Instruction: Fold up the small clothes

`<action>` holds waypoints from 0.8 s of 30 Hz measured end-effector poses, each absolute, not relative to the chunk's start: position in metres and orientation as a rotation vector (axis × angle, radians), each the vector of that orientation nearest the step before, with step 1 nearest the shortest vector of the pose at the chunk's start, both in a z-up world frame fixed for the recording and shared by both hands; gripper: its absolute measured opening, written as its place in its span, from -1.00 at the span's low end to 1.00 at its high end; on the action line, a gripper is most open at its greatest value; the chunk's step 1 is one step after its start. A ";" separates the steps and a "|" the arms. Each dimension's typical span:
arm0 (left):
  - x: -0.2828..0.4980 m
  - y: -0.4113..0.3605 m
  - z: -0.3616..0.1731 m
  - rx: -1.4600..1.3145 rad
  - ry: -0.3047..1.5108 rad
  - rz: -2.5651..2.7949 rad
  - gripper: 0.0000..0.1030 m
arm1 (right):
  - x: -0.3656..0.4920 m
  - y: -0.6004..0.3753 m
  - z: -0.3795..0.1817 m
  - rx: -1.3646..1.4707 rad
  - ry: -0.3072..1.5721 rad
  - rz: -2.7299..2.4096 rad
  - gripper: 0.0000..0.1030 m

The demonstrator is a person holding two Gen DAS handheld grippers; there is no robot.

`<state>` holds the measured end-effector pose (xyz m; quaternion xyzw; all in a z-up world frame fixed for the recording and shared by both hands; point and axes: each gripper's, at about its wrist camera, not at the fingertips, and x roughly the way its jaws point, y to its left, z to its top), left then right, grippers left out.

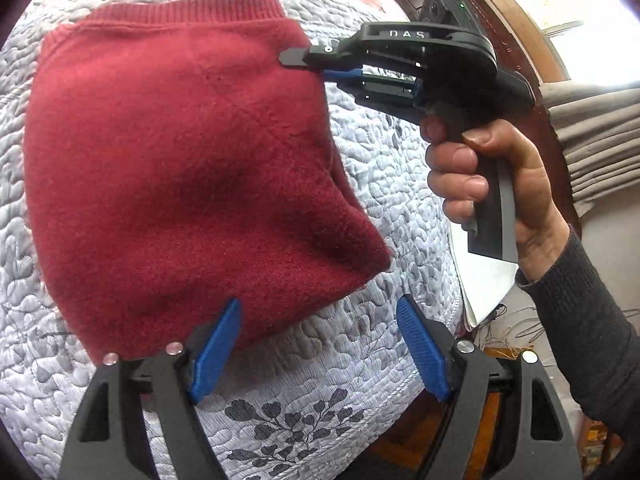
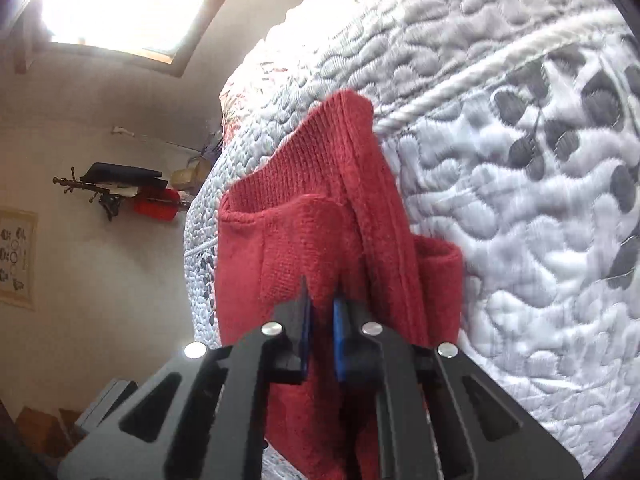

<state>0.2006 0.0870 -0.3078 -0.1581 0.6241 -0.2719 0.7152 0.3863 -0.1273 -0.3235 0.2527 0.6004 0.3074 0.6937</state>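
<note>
Lying flat on the quilted bedspread (image 1: 400,168), the red knit garment (image 1: 176,168) fills the left and middle of your left-wrist view. Your left tongs (image 1: 320,348) stand wide, empty, one blue pad over the garment's near edge and the other over bare quilt. At the far right edge of the garment, your right tongs (image 1: 308,65) are pinched onto the cloth, gripped by your hand (image 1: 484,184) in a dark sleeve. From the right wrist, the ribbed hem rises between those narrow jaws. Right of the bed are a wooden frame (image 1: 516,28) and grey curtains (image 1: 596,140).
</note>
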 end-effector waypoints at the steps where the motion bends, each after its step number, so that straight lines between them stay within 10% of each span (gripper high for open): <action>1: 0.202 0.086 -0.306 -0.354 1.378 -0.610 0.53 | 0.386 -0.136 -0.321 0.566 1.328 0.662 -0.86; 7: 0.205 0.078 -0.318 -0.353 1.414 -0.627 0.54 | 0.397 -0.149 -0.368 0.680 1.409 0.618 -0.79; 19: 0.202 0.088 -0.320 -0.384 1.427 -0.614 0.54 | 0.317 -0.136 -0.325 0.434 1.389 0.637 0.05; 20: 0.202 0.088 -0.321 -0.382 1.430 -0.609 0.54 | 0.314 -0.133 -0.331 0.435 1.409 0.642 0.04; 22: 0.203 0.090 -0.324 -0.381 1.438 -0.595 0.54 | 0.312 -0.129 -0.344 0.443 1.443 0.646 -0.65; 24: 0.203 0.091 -0.324 -0.383 1.445 -0.581 0.54 | 0.313 -0.136 -0.348 0.471 1.443 0.606 -0.71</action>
